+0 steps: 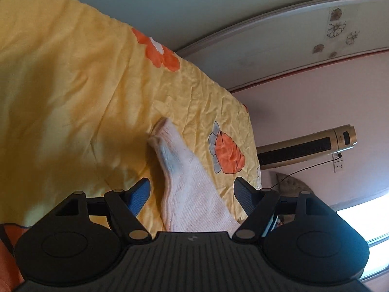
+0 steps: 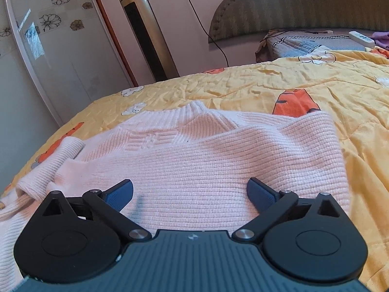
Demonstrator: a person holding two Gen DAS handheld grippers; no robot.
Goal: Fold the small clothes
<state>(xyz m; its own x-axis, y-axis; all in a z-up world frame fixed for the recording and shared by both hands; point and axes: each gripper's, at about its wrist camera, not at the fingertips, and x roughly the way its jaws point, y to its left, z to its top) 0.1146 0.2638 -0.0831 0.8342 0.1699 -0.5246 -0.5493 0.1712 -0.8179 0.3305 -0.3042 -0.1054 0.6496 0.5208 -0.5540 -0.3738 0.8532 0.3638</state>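
Two tongs are in your hands, and both stand wide apart with nothing between their blue pads. From the left wrist view, your left tongs point(image 1: 192, 189) hover over a pink knitted sleeve point(image 1: 184, 177); it lies on the yellow quilt point(image 1: 73, 85) of the bed and runs from under the tongs away to its cuff point(image 1: 161, 131); the left pad point(image 1: 139, 198) sits over bare quilt just beside the sleeve, and the right pad point(image 1: 244, 196) is past the sleeve's other edge; whether either pad touches cloth you cannot tell from here; an orange flower print point(image 1: 156, 48) and an orange fruit print point(image 1: 227, 154) mark the quilt beyond; a tower fan point(image 1: 308, 146) stands by the pink wall.

From the right wrist view, your right tongs point(image 2: 189, 193) are low over the pink sweater point(image 2: 206, 165), which is spread flat on the quilt point(image 2: 267, 82) with its ribbed collar point(image 2: 201, 110) at the far side; one sleeve point(image 2: 60, 155) is bent at the left edge; both pads lie over the knit body, gripping none of it; a carrot print point(image 2: 295, 102) shows beyond the sweater; the tower fan point(image 2: 143, 29), a padded headboard point(image 2: 304, 4) and a white power strip point(image 2: 361, 38) lie farther back.
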